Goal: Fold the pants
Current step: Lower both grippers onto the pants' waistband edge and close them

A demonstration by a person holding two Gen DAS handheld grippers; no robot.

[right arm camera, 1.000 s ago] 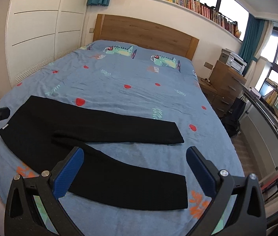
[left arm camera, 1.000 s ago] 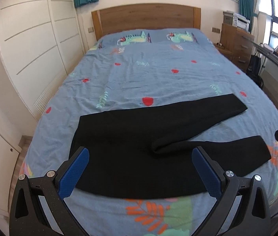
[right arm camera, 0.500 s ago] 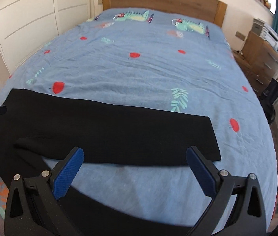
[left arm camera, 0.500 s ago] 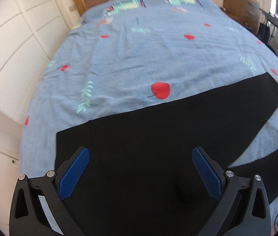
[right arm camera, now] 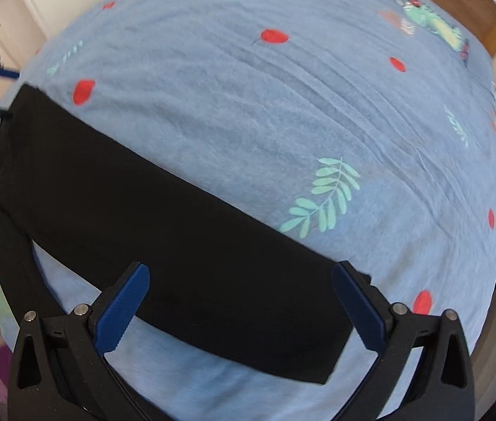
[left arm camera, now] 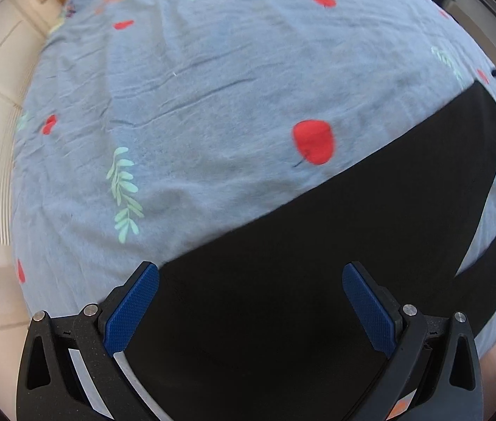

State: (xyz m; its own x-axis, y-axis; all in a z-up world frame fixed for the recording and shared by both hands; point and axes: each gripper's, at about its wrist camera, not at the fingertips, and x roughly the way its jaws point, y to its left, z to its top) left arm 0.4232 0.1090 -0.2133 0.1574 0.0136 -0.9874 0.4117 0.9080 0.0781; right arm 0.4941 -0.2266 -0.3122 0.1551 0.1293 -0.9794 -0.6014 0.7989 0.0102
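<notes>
- Pants (left arm camera: pixel 283 298), black, lie spread flat on the bed (left arm camera: pixel 212 87), waist end under my left gripper (left arm camera: pixel 250 301) and the far leg's cuff under my right gripper (right arm camera: pixel 240 301).
- Legs of the pants are still apart: blue bedcover shows between the far leg (right arm camera: pixel 177 231) and the near one in both views, so I judge no fold is made yet.
- Left gripper hangs over the waist end with its jaws spread wide, holding nothing; whether its tips touch the cloth I cannot tell.
- Right gripper is equally wide open over the cuff of the far leg, also empty.
- What is left, as I judge it: seize waist and cuff, lay one leg onto the other, then fold lengthwise.
- Containers: none show near the pants; only patterned bedcover surrounds them.
</notes>
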